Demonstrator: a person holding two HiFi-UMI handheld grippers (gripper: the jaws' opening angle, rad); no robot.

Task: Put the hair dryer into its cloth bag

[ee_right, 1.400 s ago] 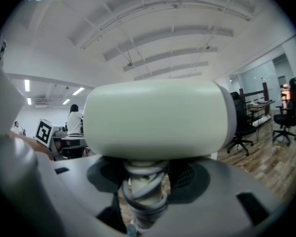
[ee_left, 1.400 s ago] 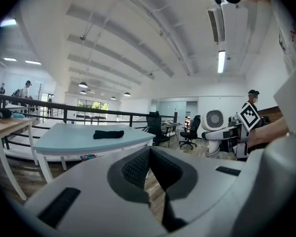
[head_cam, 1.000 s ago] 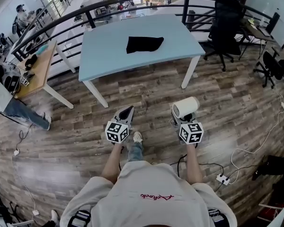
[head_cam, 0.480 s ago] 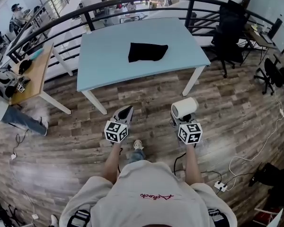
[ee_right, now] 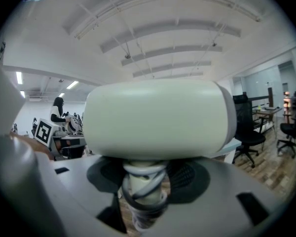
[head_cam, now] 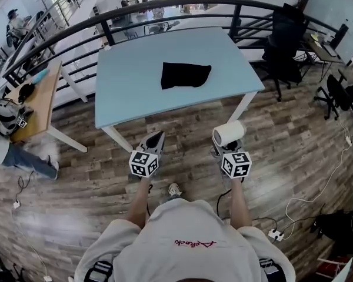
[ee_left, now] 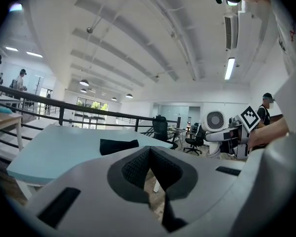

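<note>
Right gripper view: the right tool [ee_right: 144, 182] grips the rigid, probably top-heavy white plastic hair dryer [ee_right: 158, 117] by its cord-wrapped handle, the left tool [ee_left: 149, 157] is clenched empty, and the limp black cloth bag [head_cam: 185, 75] lies on the pale-blue surface [head_cam: 129, 90].

A person holds both bare forearms out ahead, side by side, with a gripper in each hand. The left gripper [head_cam: 156, 137] points forward almost level, its jaws pressed together with nothing between them. The right gripper [head_cam: 222, 148] tips slightly downward, its jaws clamped around the handle of a white hair dryer [head_cam: 230, 133].
</note>
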